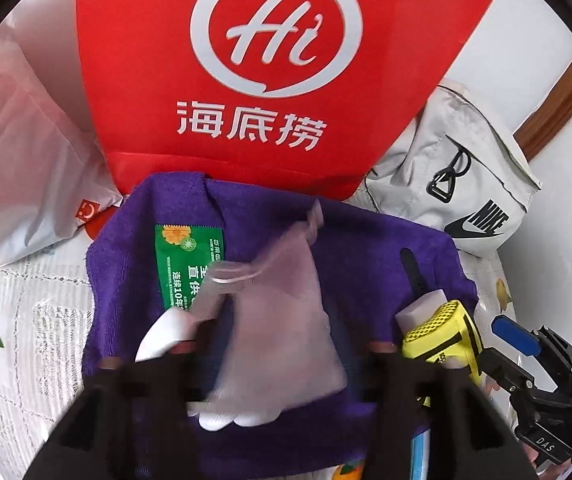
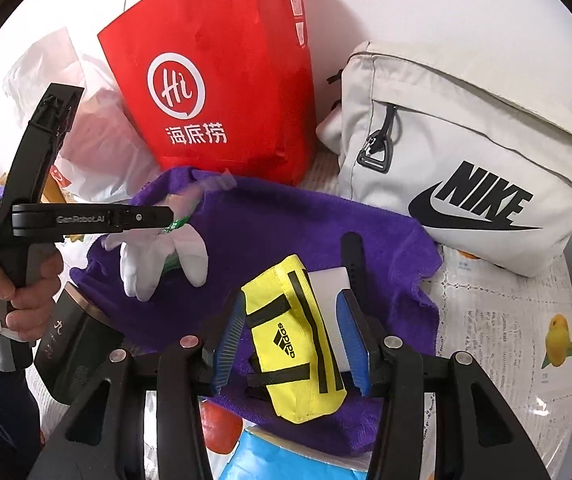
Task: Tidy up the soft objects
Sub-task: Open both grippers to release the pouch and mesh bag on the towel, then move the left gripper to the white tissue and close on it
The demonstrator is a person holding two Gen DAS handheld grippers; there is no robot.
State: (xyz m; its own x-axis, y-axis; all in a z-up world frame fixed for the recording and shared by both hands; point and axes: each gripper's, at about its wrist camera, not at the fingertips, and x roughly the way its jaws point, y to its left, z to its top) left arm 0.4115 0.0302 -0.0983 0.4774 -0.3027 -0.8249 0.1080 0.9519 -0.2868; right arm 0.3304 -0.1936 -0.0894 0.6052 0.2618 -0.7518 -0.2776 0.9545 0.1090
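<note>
On purple towel (image 2: 286,232): yellow pouch (image 2: 298,344) between half-open right tool (image 2: 290,340) pads, long axis along fingers. Left tool (image 1: 277,356) half-open over grey pouch (image 1: 281,320), gripping nothing.

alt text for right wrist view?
Right gripper with open blue fingers straddles a yellow pouch on a purple towel. Behind stand a red bag and a white Nike bag.

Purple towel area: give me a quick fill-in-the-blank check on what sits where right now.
1. The white glove lies on the ____ towel.
2. The logo on the yellow pouch reads ____.
3. The grey bag beside the towel carries the word ____.
4. The tall bag behind the towel is ____.

Missing words: purple; adidas; NIKE; red
</note>
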